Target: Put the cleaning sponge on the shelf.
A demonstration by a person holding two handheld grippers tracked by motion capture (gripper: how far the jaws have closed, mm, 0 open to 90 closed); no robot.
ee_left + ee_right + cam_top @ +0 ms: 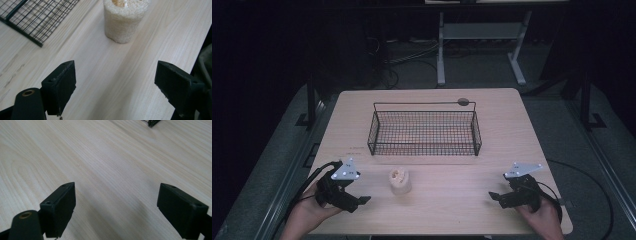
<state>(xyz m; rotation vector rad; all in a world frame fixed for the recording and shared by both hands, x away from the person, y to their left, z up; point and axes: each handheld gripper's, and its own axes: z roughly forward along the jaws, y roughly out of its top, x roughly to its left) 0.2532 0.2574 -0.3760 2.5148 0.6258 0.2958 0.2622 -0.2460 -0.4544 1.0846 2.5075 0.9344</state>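
On the pale wooden table (447, 200), the left gripper (362, 200) sits near the front left edge with its black jaws spread wide, holding nothing. Just ahead of it, apart, stands a cream, fibrous loofah cylinder (125, 21), in front of the black wire mesh basket (424, 131). The right gripper (494, 196), near the front right, is likewise wide apart over bare wood, gripping nothing.
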